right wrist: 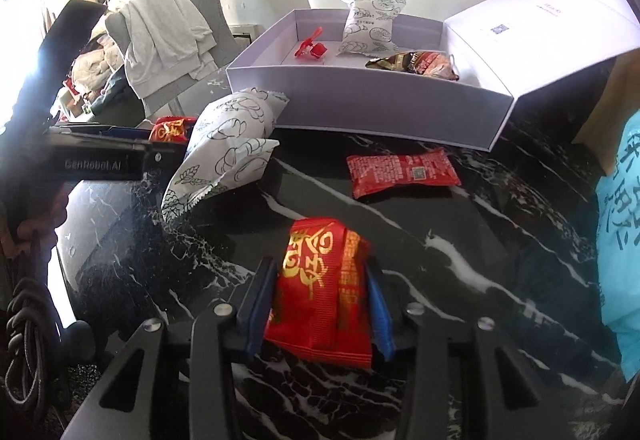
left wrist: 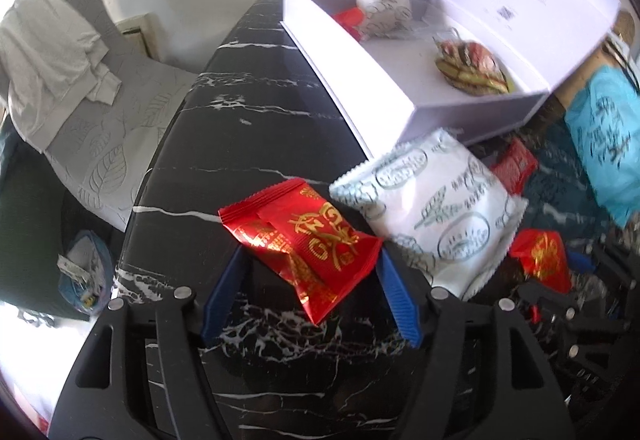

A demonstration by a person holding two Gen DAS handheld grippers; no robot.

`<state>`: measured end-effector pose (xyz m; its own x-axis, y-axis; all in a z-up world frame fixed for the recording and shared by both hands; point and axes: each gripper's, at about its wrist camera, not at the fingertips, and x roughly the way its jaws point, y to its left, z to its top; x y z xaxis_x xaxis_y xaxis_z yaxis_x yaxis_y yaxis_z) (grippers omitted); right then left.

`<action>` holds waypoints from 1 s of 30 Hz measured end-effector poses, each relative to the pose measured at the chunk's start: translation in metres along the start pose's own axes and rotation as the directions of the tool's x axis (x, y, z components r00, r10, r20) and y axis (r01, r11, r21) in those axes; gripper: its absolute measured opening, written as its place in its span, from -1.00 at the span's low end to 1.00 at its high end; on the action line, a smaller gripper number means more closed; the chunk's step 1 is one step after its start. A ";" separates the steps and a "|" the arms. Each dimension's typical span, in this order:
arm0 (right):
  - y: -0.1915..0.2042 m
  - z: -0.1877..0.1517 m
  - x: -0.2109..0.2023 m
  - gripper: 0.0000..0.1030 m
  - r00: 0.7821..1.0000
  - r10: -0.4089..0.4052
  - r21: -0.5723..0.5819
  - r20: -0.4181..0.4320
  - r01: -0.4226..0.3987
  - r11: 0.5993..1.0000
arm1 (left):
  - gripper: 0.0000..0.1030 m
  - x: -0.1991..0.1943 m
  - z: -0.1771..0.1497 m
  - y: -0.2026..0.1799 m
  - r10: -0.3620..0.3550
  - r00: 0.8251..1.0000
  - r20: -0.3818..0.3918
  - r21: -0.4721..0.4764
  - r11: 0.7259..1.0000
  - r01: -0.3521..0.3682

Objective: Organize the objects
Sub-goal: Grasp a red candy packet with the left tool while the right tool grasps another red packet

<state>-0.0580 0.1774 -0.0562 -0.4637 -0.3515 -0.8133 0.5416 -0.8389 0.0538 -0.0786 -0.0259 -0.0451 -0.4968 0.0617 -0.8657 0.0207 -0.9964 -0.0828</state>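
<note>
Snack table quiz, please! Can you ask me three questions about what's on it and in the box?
1. True or false: the box has its lid closed.
2. How many white packets are inside the box?
3. What sits between the fingers of the right claw? A) red packet B) white packet C) blue bag

Key: 1 false, the lid is open. 2 one. 3 A.

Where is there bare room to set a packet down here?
Free: white box floor between the red clip and near wall; black marble table left of the box. Crowded: in front of the box, where white packet and red packets lie.
</note>
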 end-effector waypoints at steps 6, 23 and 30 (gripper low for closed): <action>0.002 -0.001 -0.001 -0.15 1.000 0.003 -0.018 -0.004 -0.004 1.000 | 0.27 -0.015 0.003 -0.004 0.011 0.998 0.054 0.025 1.000 -0.012; -0.006 -0.008 -0.006 -0.15 1.000 -0.007 0.011 0.012 0.007 1.000 | 0.28 0.013 0.014 0.003 0.103 0.993 -0.051 -0.091 0.990 -0.108; -0.006 -0.010 -0.008 -0.18 1.000 -0.005 0.009 0.022 0.005 1.000 | -0.26 0.008 0.003 -0.006 0.097 0.995 -0.020 -0.021 0.995 -0.098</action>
<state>-0.0508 0.1893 -0.0561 -0.4819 -0.3564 -0.8005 0.5331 -0.8443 0.0550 -0.0851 -0.0192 -0.0497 -0.4752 -0.0342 -0.8792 0.0874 -0.9961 -0.0085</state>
